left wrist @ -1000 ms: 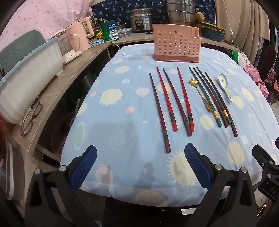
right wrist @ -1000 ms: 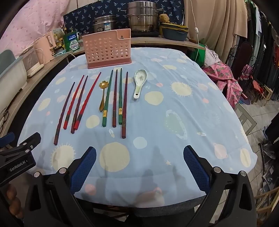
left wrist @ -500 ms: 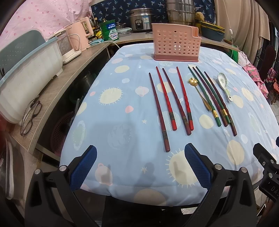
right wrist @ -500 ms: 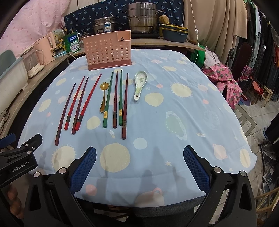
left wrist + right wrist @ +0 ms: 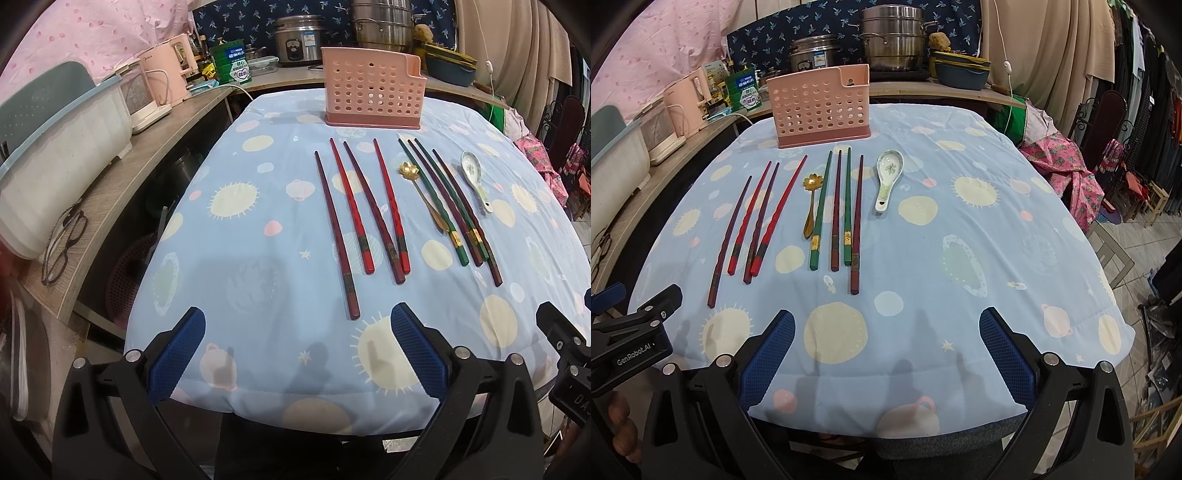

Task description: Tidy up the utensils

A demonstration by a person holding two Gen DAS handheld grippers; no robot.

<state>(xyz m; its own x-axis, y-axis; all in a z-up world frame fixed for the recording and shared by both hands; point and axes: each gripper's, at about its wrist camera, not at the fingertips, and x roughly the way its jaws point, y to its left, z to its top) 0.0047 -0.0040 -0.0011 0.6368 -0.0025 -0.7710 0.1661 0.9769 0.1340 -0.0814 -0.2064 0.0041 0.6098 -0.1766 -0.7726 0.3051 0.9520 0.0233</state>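
Utensils laid out flat, none picked up yet; pink caddy (image 5: 373, 94) stands empty-looking at the table's far edge.

Nearer than the caddy: four red chopsticks (image 5: 364, 206), then to their right a gold spoon (image 5: 424, 195), four green and dark chopsticks (image 5: 448, 201), and a ceramic spoon (image 5: 474, 177), all resting on the blue patterned cloth (image 5: 258, 206). Left gripper (image 5: 295, 354) and right gripper (image 5: 884, 356) hover at the near edge, well short of everything, tongs spread wide, holding nothing. Judged stage: the very start. Next move likely calls for reaching forward, pinching one thin chopstick off the soft cloth, and standing it in the caddy.
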